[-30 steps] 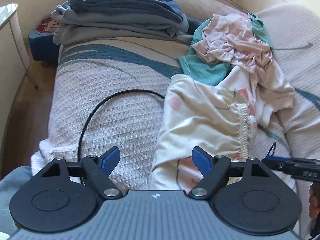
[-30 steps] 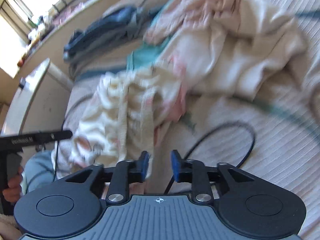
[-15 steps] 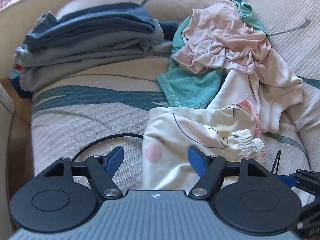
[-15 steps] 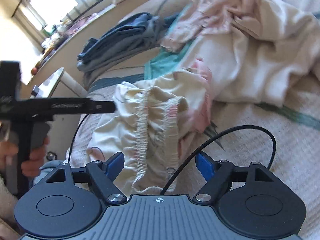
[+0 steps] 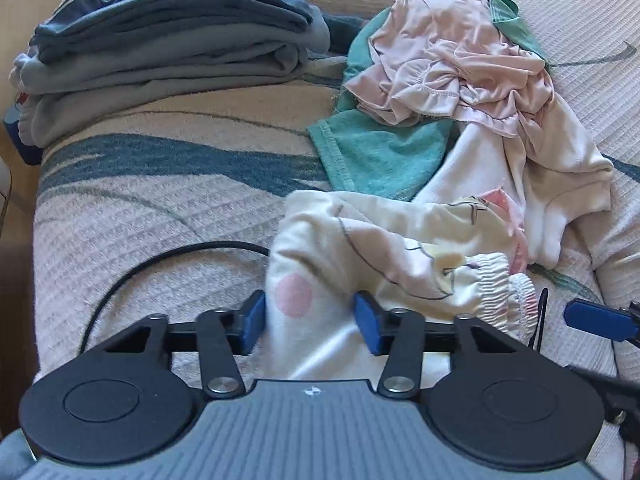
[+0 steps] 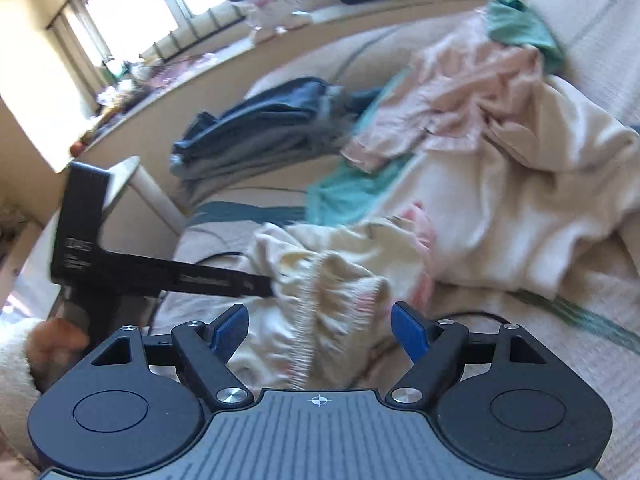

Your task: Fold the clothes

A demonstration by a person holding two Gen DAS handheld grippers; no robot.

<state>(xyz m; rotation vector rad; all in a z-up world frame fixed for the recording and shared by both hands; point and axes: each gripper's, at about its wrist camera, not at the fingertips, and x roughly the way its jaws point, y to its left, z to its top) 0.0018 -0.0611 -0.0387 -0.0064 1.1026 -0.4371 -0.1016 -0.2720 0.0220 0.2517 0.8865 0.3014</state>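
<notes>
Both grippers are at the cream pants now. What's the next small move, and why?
Probably finish closing the left gripper on the cream pants. Its jaws have just been closing with a fold of that fabric between them, though a firm pinch isn't clear yet. The right gripper stands open over the elastic waistband, holding nothing.

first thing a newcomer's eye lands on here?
Probably the cream patterned garment in the foreground on the sofa: the left gripper has just been closing around its near edge, and the right gripper stands open over its gathered waistband. Behind it, a jumbled pile topped by pink fabric contrasts with the neatly folded grey-blue stack to the left.
</notes>
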